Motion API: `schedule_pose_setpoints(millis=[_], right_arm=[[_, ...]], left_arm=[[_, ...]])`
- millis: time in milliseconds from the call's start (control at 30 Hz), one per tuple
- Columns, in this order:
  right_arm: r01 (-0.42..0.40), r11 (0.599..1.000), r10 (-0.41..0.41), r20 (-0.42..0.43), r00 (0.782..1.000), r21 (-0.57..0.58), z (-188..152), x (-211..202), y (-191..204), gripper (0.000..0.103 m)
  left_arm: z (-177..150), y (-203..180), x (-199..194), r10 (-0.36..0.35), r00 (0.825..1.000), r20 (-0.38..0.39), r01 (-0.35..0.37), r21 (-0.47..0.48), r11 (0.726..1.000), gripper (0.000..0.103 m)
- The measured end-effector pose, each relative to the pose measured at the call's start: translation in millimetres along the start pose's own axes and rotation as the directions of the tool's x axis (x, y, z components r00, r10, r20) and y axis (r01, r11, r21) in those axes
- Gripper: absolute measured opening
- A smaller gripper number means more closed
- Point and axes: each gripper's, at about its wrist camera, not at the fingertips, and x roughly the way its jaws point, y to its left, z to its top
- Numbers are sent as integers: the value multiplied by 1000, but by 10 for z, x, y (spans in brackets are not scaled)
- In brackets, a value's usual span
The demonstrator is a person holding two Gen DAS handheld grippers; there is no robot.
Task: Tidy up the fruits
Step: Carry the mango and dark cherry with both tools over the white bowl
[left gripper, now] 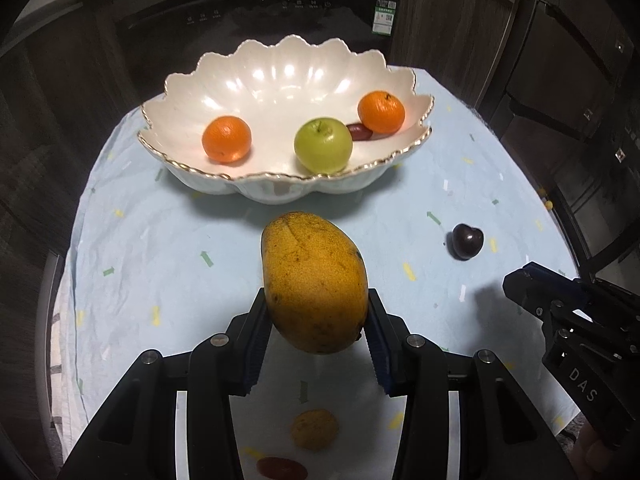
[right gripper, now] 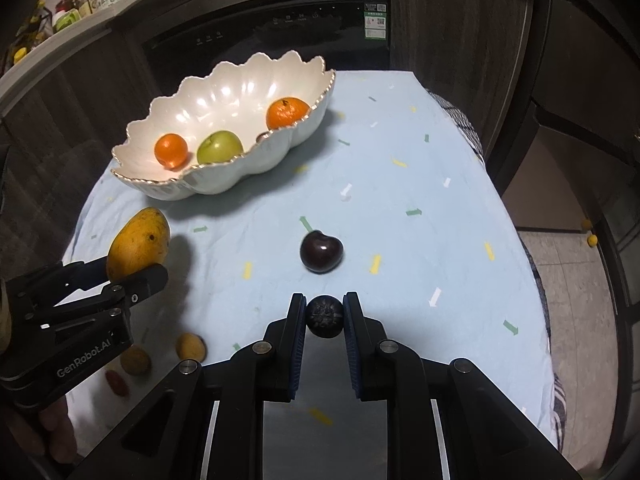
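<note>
My left gripper (left gripper: 318,302) is shut on a yellow mango (left gripper: 316,276), which hangs above the cloth just in front of the bowl. The mango (right gripper: 138,246) and left gripper (right gripper: 136,270) also show at the left of the right wrist view. My right gripper (right gripper: 325,305) is shut on a small dark wrinkled round fruit (right gripper: 325,318); the right gripper (left gripper: 520,286) enters the left wrist view at the right. A white scalloped bowl (left gripper: 276,178) holds two oranges (left gripper: 227,138), a green apple (left gripper: 323,145) and a red date (left gripper: 360,133). A dark cherry (right gripper: 321,251) lies on the cloth.
A pale blue patterned tablecloth (right gripper: 400,200) covers the round table. Two walnuts (right gripper: 191,347) and a red date (right gripper: 117,383) lie at the near left. A dark oven front (left gripper: 256,12) stands behind the table. A hand (right gripper: 52,428) holds the left gripper.
</note>
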Motion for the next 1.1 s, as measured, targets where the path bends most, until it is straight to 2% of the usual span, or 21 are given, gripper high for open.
schedule_pose_setpoints(millis=[533,1100], right_arm=[[-28,999,30,66,997,-19,298,-200,167,20],[-48,998,54,130,990,-47,710,-258,318,20]], left_arm=[[203,128,-378,8,997,78,-7,-13,1000,44],[535,285,-482,33,991,130,-31,-21,999,44]])
